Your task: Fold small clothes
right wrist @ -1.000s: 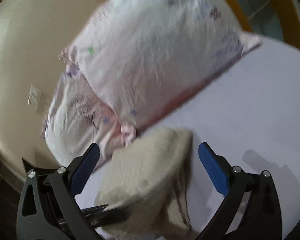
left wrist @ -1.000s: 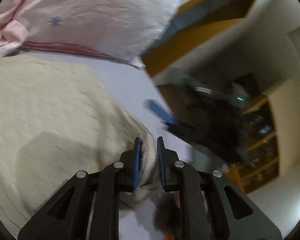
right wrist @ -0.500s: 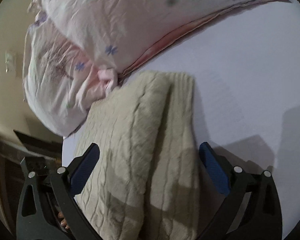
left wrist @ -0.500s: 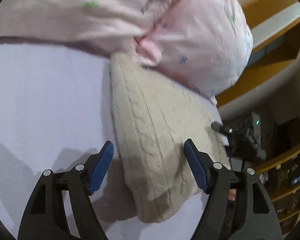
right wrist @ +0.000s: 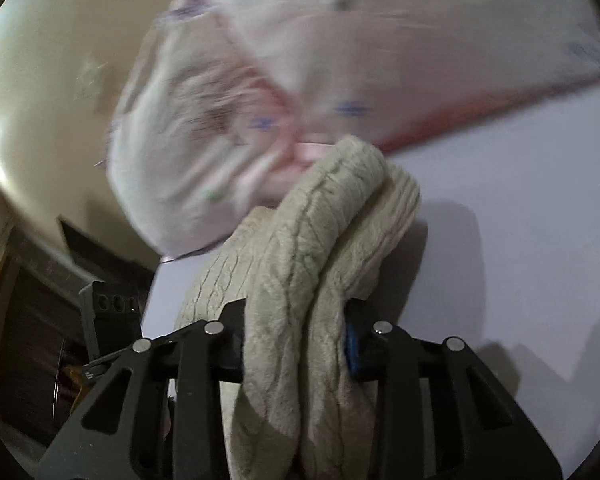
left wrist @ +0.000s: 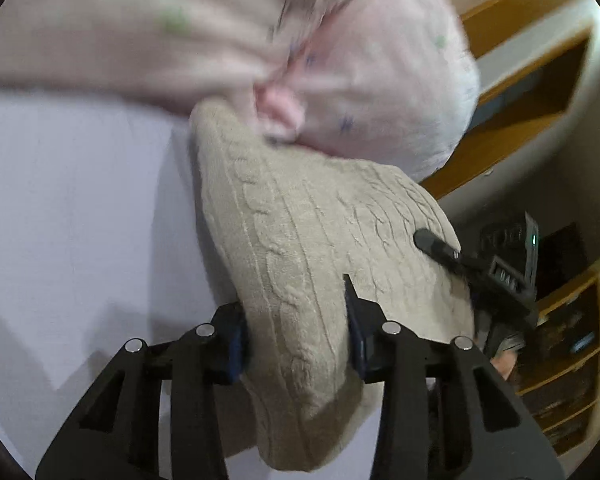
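A beige cable-knit sweater point(left wrist: 300, 248) lies folded on the pale lilac bedsheet point(left wrist: 80, 200). My left gripper point(left wrist: 296, 340) is shut on the sweater's near end, fabric bulging between its blue-padded jaws. My right gripper point(right wrist: 296, 344) is shut on the sweater point(right wrist: 320, 248) from the other end, pinching two thick folded layers. The other gripper's black body shows at the sweater's right edge in the left wrist view point(left wrist: 496, 276). The sweater's far end touches the pillow.
A pink patterned pillow point(left wrist: 340, 60) lies just behind the sweater, also in the right wrist view point(right wrist: 340, 60). A wooden headboard and shelf point(left wrist: 520, 92) stand to the right, dark shelves point(left wrist: 560, 380) beyond the bed edge. A cream wall point(right wrist: 40, 80) is at left.
Both grippers, open around the folded sweater half a second ago, have moved in and closed on its two ends. The sweater is bunched and slightly raised.
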A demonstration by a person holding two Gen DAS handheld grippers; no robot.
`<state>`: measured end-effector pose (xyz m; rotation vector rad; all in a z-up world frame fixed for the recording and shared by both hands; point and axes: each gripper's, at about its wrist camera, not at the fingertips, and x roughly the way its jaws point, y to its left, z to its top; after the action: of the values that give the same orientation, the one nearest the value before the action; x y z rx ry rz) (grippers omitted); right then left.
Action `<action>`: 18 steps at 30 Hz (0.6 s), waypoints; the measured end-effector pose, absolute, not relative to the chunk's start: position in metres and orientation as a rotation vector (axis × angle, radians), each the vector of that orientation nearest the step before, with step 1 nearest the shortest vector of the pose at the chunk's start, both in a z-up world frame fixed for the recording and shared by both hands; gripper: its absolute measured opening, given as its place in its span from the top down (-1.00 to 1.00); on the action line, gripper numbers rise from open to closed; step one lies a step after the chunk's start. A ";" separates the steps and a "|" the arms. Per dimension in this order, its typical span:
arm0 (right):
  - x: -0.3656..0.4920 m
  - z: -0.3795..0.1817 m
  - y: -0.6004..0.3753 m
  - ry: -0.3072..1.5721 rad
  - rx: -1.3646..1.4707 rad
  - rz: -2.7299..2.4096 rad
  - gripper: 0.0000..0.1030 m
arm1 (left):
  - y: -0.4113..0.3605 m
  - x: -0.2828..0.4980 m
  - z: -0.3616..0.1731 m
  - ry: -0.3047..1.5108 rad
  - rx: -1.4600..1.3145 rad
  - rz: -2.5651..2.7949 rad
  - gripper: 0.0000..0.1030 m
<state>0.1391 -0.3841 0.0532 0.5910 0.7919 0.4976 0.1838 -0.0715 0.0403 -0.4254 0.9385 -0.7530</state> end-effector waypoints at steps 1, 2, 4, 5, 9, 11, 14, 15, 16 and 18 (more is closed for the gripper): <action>0.147 0.053 -0.366 0.795 0.558 0.512 0.35 | -0.060 0.179 0.046 0.908 -0.401 -0.737 0.19; 0.156 0.049 -0.352 0.816 0.529 0.513 0.34 | -0.046 0.175 0.052 0.874 -0.356 -0.695 0.15; 0.175 0.035 -0.321 0.887 0.414 0.440 0.21 | -0.033 0.175 0.054 0.844 -0.240 -0.591 0.06; 0.178 0.031 -0.313 0.910 0.358 0.384 0.15 | -0.027 0.175 0.051 0.839 -0.155 -0.503 0.03; 0.146 0.060 -0.314 0.726 0.298 0.263 -0.30 | -0.002 0.160 0.054 0.796 -0.148 -0.422 0.02; 0.124 0.076 -0.316 0.657 0.373 0.390 -0.53 | 0.003 0.138 0.071 0.708 -0.158 -0.430 -0.06; 0.121 0.070 -0.287 0.753 0.415 0.638 -0.63 | -0.019 0.132 0.077 0.705 -0.201 -0.571 -0.26; 0.125 0.065 -0.276 0.785 0.383 0.612 -0.63 | -0.028 0.131 0.074 0.726 -0.194 -0.605 -0.33; 0.134 0.053 -0.268 0.837 0.322 0.514 -0.63 | -0.037 0.132 0.069 0.749 -0.178 -0.622 -0.35; 0.149 0.035 -0.271 0.891 0.349 0.465 -0.63 | -0.060 0.140 0.052 0.792 -0.105 -0.590 -0.36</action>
<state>0.1488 -0.2713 0.0353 0.3490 0.8913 0.4648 0.1395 -0.0599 0.0517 -0.1049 0.7920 -0.5902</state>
